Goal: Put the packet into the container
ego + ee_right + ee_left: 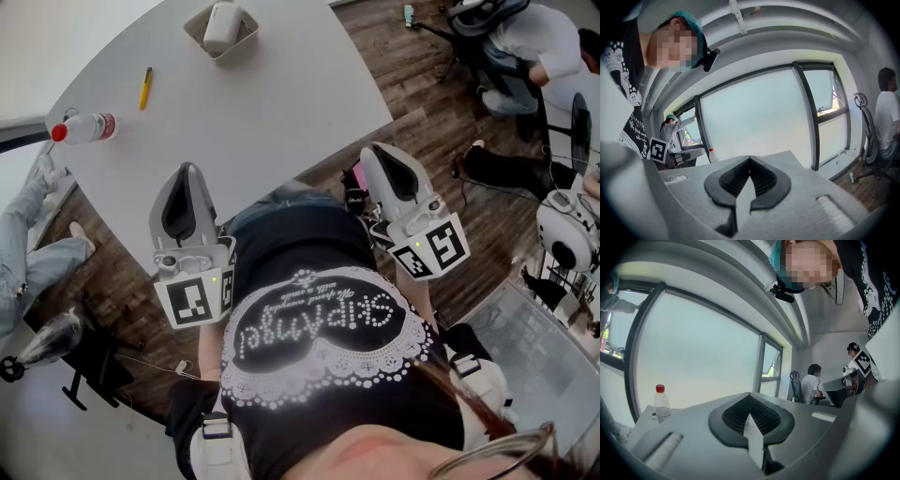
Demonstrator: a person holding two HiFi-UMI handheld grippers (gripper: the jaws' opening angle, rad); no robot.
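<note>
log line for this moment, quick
left gripper: shut, empty | right gripper: shut, empty | packet: in container | container: on table

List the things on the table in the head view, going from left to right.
bottle → pen → container, with the packet in it

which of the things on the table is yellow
The slim pen lying flat; the bottle is clear with a red cap, and the container is pale.
</note>
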